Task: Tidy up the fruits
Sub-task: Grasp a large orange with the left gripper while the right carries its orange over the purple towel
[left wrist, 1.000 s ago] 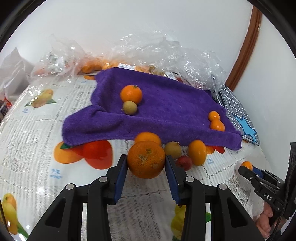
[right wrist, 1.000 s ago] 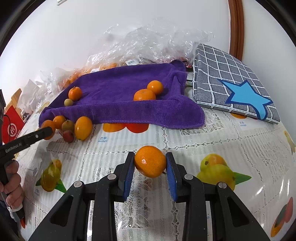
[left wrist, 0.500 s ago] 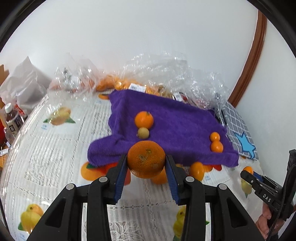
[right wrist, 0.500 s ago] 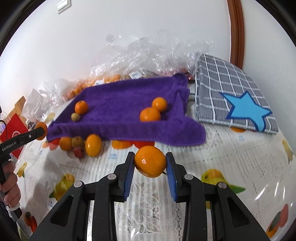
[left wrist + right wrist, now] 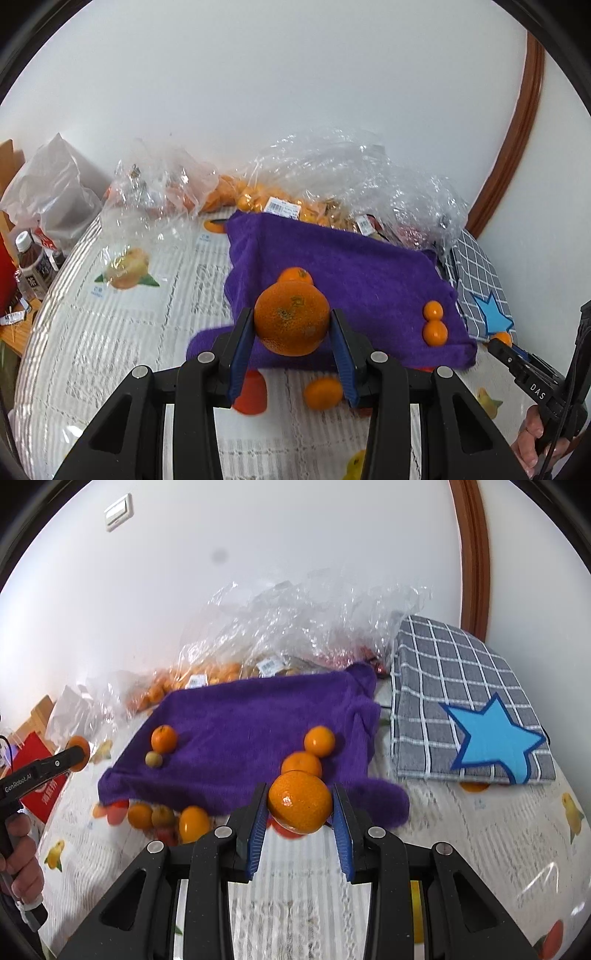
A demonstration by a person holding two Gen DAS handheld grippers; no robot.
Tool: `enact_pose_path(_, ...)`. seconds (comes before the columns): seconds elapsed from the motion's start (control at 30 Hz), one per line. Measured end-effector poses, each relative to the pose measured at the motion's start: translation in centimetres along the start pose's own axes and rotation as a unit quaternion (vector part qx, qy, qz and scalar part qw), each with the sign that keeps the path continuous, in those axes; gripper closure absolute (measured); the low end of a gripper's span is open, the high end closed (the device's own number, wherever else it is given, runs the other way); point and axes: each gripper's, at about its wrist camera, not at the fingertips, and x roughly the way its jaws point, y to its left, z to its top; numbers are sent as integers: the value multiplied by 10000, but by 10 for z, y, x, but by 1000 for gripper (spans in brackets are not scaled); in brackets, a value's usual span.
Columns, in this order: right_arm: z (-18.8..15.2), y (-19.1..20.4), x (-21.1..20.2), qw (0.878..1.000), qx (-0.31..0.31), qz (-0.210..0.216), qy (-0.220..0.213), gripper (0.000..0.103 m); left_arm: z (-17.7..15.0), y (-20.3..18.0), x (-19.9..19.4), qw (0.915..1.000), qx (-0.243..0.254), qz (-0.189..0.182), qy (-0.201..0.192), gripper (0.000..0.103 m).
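Left gripper (image 5: 291,328): clenched on a large orange (image 5: 291,322), pinched at both sides by the blue pads; stem scar turned up toward the camera; fruit held in the air above the near edge of the purple towel (image 5: 354,280). "GenRobot.AI" is read on this gripper's side in the right wrist view.

Right gripper (image 5: 300,805): clenched on a smaller mandarin (image 5: 299,800), glossy, near round, no long axis to be told; carried clear of the desk (image 5: 480,842) at the towel's front edge. "DAS" is read on its side in the left wrist view.

On the towel: two small oranges (image 5: 312,751) touching one another at the right; one orange (image 5: 163,738) with a small greenish fruit (image 5: 153,758) just beside it at the left.

On the desk before the towel: a cluster of loose fruits (image 5: 166,818).

Behind: clear plastic bags (image 5: 288,627) bearing white price labels, print too small to be read. Right: a grey checked cushion (image 5: 461,686) with a blue star.
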Motion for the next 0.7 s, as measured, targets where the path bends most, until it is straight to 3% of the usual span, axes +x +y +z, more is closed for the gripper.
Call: enact_pose_path(0.7,71,6,64,9994,-250,222,-106,70,59,-10,66,10000,-25,12,84,64)
